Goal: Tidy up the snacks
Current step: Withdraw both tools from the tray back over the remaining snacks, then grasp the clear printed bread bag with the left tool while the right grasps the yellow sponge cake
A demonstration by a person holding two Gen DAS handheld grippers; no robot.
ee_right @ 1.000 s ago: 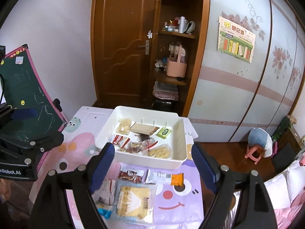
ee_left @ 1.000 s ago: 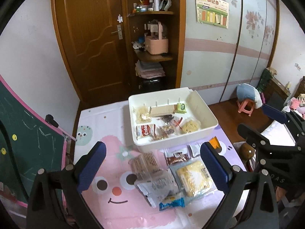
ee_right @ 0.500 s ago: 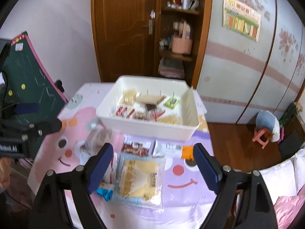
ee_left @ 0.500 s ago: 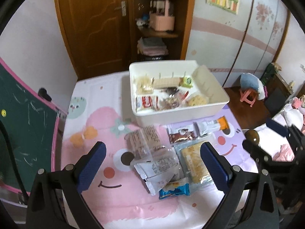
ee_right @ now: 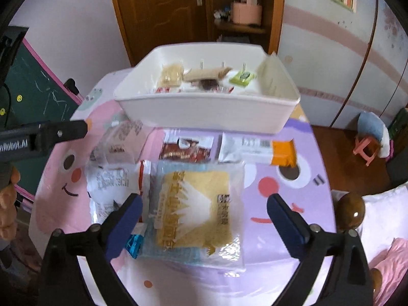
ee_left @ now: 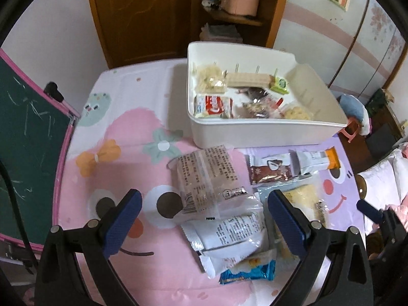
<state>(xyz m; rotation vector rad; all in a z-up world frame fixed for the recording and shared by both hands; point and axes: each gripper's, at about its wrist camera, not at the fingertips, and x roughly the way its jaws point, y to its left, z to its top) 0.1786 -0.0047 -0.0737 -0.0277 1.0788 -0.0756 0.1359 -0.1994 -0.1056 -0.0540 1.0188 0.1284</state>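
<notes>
Both pairs of tongs hang above a loose heap of snack packets on the worktop (ee_left: 119, 117), which is covered by a pink and lilac cartoon cloth. The left tongs (ee_left: 204, 219) stand apart with nothing between their blue pads; beneath the gap lie a clear packet with printed text (ee_left: 206, 178) and, nearer the camera, a white packet (ee_left: 229, 234), with a small blue packet (ee_left: 250, 271) at the near edge of the heap. The right tongs (ee_right: 204, 219) have just been opening and now stand wide apart, likewise gripping nothing; directly below their gap lies a large clear packet of yellow cake (ee_right: 196, 209), flat on the cloth and touching neither pad. Beyond it, side by side, lie a brown packet (ee_right: 188, 149) and a white packet with an orange end (ee_right: 257, 149). Farther back stands the white storage bin (ee_right: 204, 113), already holding several snacks, among them a pale wafer bar (ee_left: 247, 79), a small green packet (ee_left: 279, 85) and a red-and-white packet (ee_left: 214, 104). The left tongs' arm enters the right wrist view at the left edge, level with the heap.
</notes>
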